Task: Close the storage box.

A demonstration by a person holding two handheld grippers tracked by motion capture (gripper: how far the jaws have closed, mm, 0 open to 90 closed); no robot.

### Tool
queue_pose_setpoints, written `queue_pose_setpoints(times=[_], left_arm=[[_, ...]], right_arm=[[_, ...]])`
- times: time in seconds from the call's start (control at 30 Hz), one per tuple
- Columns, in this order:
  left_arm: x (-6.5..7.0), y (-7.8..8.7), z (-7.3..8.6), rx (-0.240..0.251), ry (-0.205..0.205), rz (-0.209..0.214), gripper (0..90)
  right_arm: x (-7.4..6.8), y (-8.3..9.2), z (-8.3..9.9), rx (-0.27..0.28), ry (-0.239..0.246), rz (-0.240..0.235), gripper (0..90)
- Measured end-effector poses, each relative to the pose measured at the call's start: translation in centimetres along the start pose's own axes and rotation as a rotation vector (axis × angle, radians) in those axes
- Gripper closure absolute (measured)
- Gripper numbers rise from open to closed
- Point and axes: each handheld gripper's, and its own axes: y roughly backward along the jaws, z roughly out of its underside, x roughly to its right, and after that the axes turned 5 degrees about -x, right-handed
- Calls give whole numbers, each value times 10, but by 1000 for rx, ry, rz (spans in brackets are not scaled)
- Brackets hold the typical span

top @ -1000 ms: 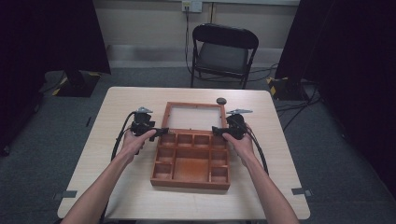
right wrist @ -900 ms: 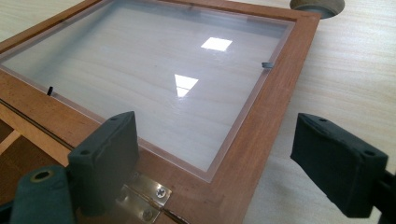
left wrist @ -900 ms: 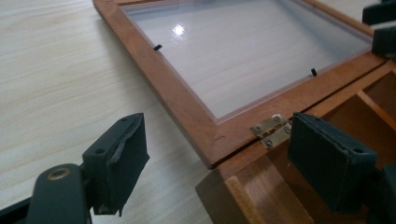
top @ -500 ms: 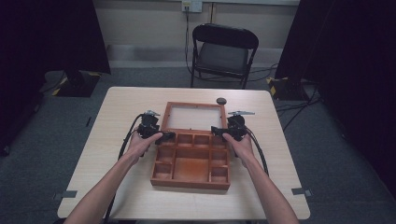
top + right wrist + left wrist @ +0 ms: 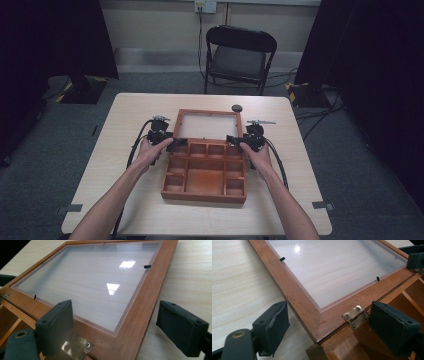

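- Left gripper [image 5: 170,142]: at the left hinge corner of the wooden box [image 5: 205,172], its jaws, which had just been closing a little, stood spread astride the lid's corner with no pad pressing.
- Wooden box: centre of the table [image 5: 120,150]; glazed lid [image 5: 207,125] folded flat on the far side, compartments facing up on the near side.
- Right gripper [image 5: 239,140]: at the right hinge corner, jaws spread either side of the lid frame [image 5: 142,312], not pinching.
- Risk, judged: lifting by corners so near the hinges could let the frame slip or twist; uneven closing would skew the lid.
- Views: the gripper views showed brass hinges [image 5: 353,315] and pane clips [image 5: 377,278]; the high view showed a small dark round object [image 5: 237,108] beyond the box.
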Motion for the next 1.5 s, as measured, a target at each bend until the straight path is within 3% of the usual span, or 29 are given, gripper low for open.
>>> queue_pose_setpoints(times=[0.3, 0.4, 0.43, 0.6, 0.7, 0.77, 0.8, 0.83, 0.9, 1.1, 1.27, 1.5], left_arm=[[-1, 0, -2, 7, 13, 9, 161], [-3, -1, -4, -11, 10, 13, 148], [-3, -1, -4, -16, 10, 10, 132], [-7, -2, -5, -30, 28, 25, 108], [-9, -3, -4, -24, 43, 55, 127], [-9, -2, -4, -24, 41, 63, 159], [-8, -2, -4, -24, 28, 58, 163], [-8, -1, -4, -23, 23, 62, 171], [-8, -1, -5, -21, 17, 71, 200], [-9, -1, -3, -6, 30, 92, 236], [-9, 0, -4, 17, 39, 79, 274], [-6, 4, -6, 25, 6, 51, 311]], right_arm=[[4, -1, 0, -8, -34, -28, 133], [4, -7, 2, -22, -89, -104, 128], [3, -9, 3, -18, -96, -104, 121], [2, -9, 1, -31, -92, -102, 124], [1, -8, 1, -26, -78, -94, 125], [-1, -7, -1, -10, -33, -73, 127], [-4, -4, -2, 5, 20, -46, 149], [-5, -2, -3, 12, 30, -39, 180], [-2, 4, -4, 38, 28, -33, 298], [1, 5, -1, 54, 9, -43, 311], [1, 7, -2, 76, 11, -40, 355], [-4, 14, -6, 110, 22, -20, 409]])
